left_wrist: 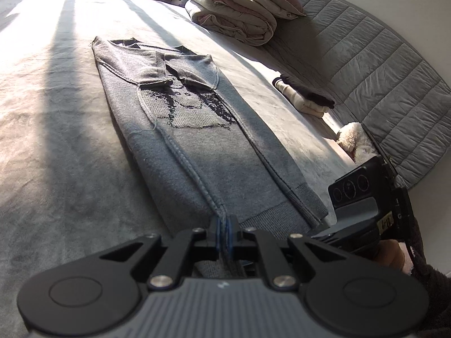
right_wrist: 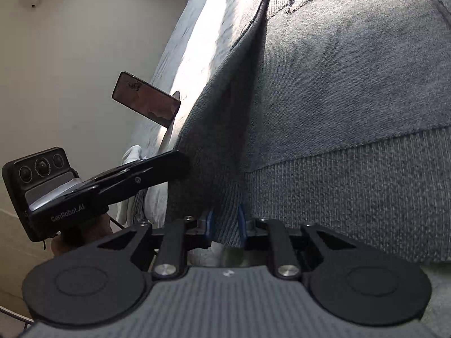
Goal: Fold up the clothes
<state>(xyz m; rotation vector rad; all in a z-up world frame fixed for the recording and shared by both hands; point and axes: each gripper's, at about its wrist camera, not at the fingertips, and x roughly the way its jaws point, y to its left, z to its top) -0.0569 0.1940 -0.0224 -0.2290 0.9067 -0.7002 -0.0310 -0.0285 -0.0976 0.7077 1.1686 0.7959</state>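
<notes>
Left wrist view first: the left hand-held gripper [left_wrist: 224,232] is clenched on the ribbed hem of the grey sweater [left_wrist: 180,118], which lies lengthwise on the bed [left_wrist: 56,140], sleeves folded in. Folded quilts [left_wrist: 234,8] sit beyond. Right wrist view: the right hand-held gripper [right_wrist: 225,226] pinches the sweater's hem, lifted; a phone [right_wrist: 145,98] is nearby.

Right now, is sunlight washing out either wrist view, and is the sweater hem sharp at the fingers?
Left wrist view: window light burns out the bedspread at far left, with dark shadow bars across it; the grey sweater stays readable, its hem sharp. Right wrist view: a bright strip blows out beside the sweater, whose ribbed hem is in shade but in focus; fisheye bends the edges.
</notes>
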